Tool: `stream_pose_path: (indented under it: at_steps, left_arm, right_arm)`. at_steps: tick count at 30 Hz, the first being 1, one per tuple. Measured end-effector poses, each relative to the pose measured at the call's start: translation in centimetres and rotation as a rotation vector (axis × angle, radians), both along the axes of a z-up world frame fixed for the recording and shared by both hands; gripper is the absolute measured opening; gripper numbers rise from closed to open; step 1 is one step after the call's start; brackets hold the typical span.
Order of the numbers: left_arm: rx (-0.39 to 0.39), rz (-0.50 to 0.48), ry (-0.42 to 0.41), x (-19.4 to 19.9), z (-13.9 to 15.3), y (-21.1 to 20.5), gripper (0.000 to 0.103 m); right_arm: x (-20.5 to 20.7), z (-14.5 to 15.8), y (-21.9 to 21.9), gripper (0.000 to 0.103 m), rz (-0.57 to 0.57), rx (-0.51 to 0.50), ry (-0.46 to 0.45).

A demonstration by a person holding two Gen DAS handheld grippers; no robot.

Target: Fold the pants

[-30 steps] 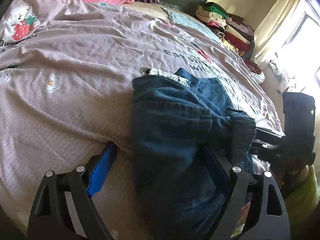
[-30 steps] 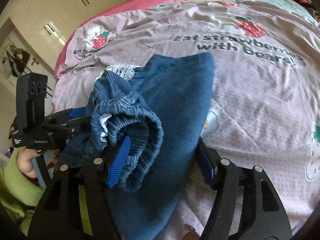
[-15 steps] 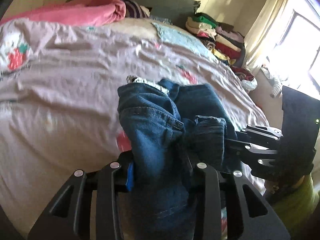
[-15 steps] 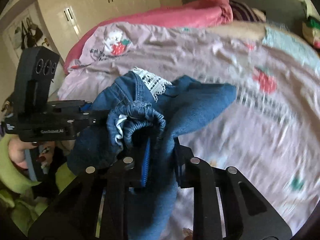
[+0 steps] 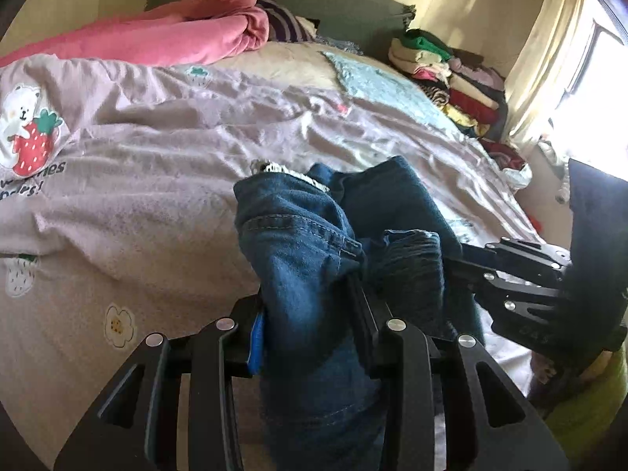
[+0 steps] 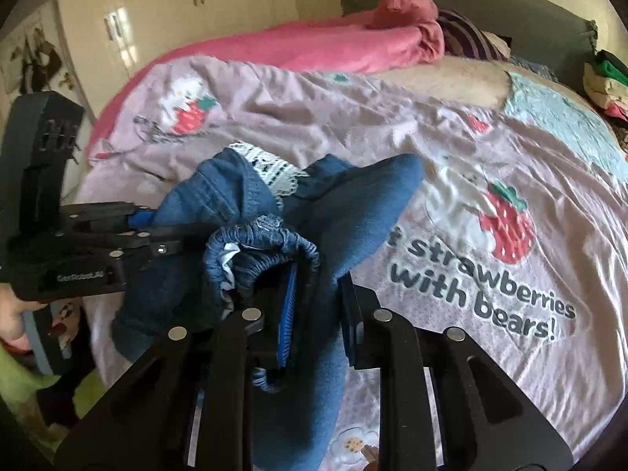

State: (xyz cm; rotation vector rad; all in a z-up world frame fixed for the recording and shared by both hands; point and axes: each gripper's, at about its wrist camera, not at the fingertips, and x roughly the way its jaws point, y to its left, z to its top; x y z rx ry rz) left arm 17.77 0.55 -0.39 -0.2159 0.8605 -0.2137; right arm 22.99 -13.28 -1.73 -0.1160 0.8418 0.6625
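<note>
Item: pants (image 5: 310,259), blue denim, bunched above the bed (image 5: 157,180). I have my left gripper (image 5: 310,314) clamped on a seamed fold, my right gripper (image 6: 314,306) clamped by the elastic waistband (image 6: 267,239). Soft, limp, moderately heavy, I judge; best held at waistband corners.

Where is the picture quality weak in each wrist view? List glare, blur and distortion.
Left wrist view: the window at right is blown out white, the bed bows from fisheye, and the jeans are fairly sharp. Right wrist view: soft motion blur on the blanket, glare on the wardrobe doors, dark rounded corners.
</note>
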Motion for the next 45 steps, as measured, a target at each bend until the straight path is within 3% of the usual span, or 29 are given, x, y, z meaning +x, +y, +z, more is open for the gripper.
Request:
stream_pose_path:
  at_steps: [3, 5, 9, 18, 35, 45]
  left_arm:
    - [0.02, 0.027, 0.046, 0.4, -1.4, 0.4, 0.036]
    - [0.025, 0.039, 0.062, 0.6, -2.1, 0.8, 0.044]
    - [0.019, 0.05, 0.102, 1.0, -4.0, 1.5, 0.05]
    - [0.017, 0.05, 0.102, 0.9, -4.5, 1.4, 0.05]
    - [0.011, 0.05, 0.094, 0.6, -3.9, 1.2, 0.05]
    - [0.018, 0.055, 0.086, 0.3, -3.5, 1.5, 0.064]
  right_arm:
    - [1.0, -2.0, -0.8, 0.015, -0.055, -0.035, 0.055]
    - [1.5, -3.2, -1.5, 0.024, -0.079, -0.037, 0.089]
    - [1.9, -4.9, -2.1, 0.03, -0.111, -0.034, 0.133]
    - [1.9, -4.8, -1.9, 0.036, -0.115, -0.061, 0.122]
    - [1.4, -4.4, -2.0, 0.056, -0.13, -0.084, 0.115]
    - [1.5, -4.3, -2.3, 0.075, -0.16, -0.091, 0.107]
